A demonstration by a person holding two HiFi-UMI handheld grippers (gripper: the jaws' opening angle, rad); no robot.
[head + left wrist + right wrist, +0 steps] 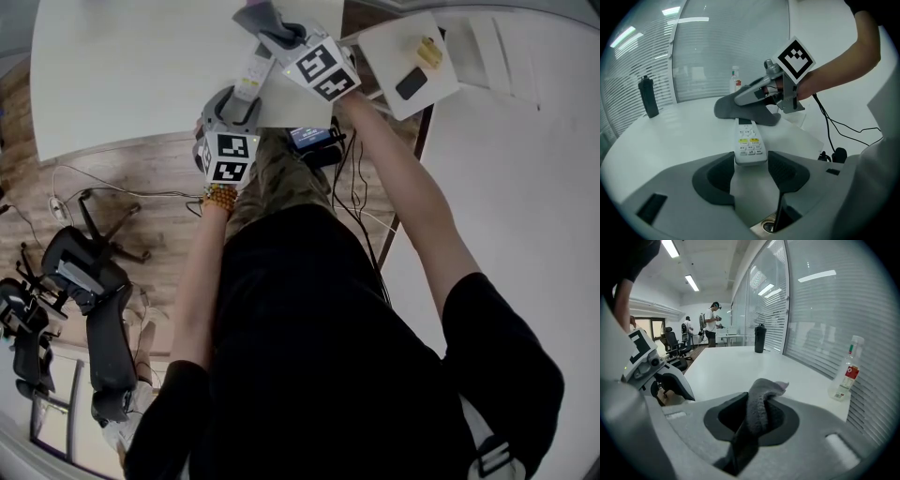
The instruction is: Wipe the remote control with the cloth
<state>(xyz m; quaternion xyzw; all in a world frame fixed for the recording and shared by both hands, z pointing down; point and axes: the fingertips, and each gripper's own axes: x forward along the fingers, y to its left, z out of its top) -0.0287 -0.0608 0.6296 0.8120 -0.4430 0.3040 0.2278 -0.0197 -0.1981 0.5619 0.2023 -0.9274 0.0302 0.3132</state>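
**Both arms reach forward: left jaws wide, right jaws clamped**

Seen from the head view, both bare forearms stretch ahead of the body from short black sleeves. The left forearm point(200, 272) runs straight forward, with a bead bracelet point(220, 199) at the wrist. The right forearm point(403, 178) angles in from the right.

The left gripper point(751, 168) points forward and down. Its jaws stand wide apart on either side of the near end of a white remote control point(750, 143), not pressing on it.

The right gripper point(758, 416) sits just ahead of the left, also tilted down. Its jaws are closed on a folded grey cloth point(761, 399).
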